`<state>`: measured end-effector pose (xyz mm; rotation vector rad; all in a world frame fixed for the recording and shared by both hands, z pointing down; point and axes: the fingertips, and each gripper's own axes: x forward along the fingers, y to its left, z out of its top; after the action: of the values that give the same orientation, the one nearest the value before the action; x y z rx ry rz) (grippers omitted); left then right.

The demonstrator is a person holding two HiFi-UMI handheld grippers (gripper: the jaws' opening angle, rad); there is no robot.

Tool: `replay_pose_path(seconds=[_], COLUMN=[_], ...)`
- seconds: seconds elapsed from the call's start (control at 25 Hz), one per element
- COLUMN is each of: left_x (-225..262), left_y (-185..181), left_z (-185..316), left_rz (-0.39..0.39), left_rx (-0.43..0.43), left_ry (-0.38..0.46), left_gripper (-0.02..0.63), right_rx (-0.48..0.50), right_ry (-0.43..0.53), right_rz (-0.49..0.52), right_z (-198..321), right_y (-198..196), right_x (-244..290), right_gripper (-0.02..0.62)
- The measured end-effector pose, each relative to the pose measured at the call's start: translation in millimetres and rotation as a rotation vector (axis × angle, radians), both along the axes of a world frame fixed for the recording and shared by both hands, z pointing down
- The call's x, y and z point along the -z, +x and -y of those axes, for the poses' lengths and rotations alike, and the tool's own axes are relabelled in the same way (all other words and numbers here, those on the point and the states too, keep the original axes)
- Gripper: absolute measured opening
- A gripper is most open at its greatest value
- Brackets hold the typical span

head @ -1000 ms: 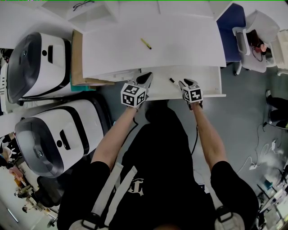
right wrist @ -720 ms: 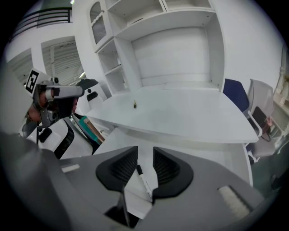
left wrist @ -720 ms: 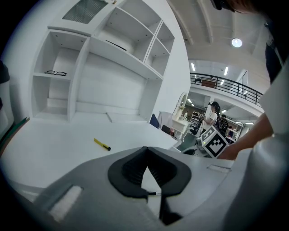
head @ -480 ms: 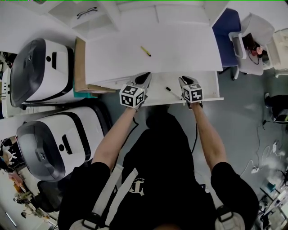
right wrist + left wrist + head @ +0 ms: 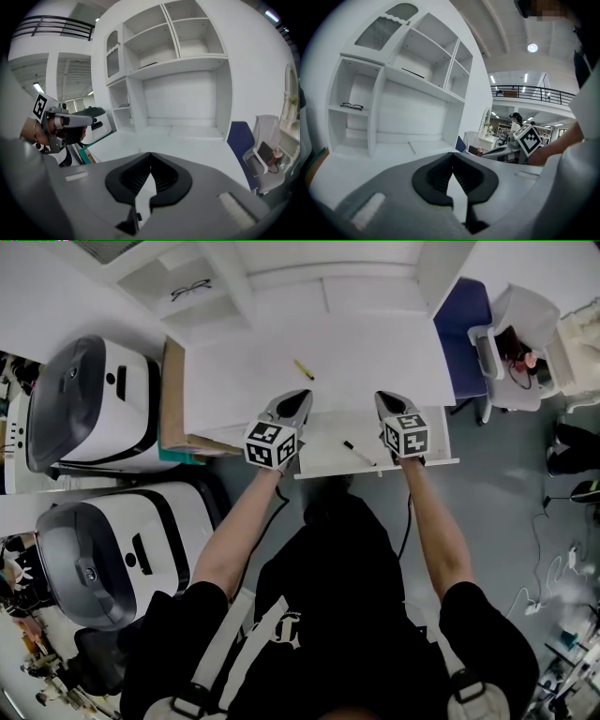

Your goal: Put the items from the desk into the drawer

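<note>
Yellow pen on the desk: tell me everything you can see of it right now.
The yellow pen is a short, slim stick, yellow along its body; it is too small here to make out a cap, tip or material. It lies flat on the white desk top, slanted, with its far end toward the left and its near end toward the right. Nothing but the desk touches it. It sits just beyond the left gripper, clearly apart from it, and is not in the open drawer.
</note>
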<state>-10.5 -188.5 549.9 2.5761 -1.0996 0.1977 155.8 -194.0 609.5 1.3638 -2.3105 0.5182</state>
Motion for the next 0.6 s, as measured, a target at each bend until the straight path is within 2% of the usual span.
replay_pose_path(seconds=[0.24, 0.6], left_x=[37, 73], left_y=[-12, -30], left_z=[8, 6], left_rz=[-0.020, -0.042], left_rx=[0.025, 0.051], left_ry=[0.067, 0.136], left_gripper=[0.005, 0.005], right_rx=[-0.006, -0.009], right_ry=[0.099, 0.178], right_rz=[0.023, 0.038], right_z=[9, 5], right_y=[-4, -13], right_x=[54, 97], right_gripper=[0.003, 0.003])
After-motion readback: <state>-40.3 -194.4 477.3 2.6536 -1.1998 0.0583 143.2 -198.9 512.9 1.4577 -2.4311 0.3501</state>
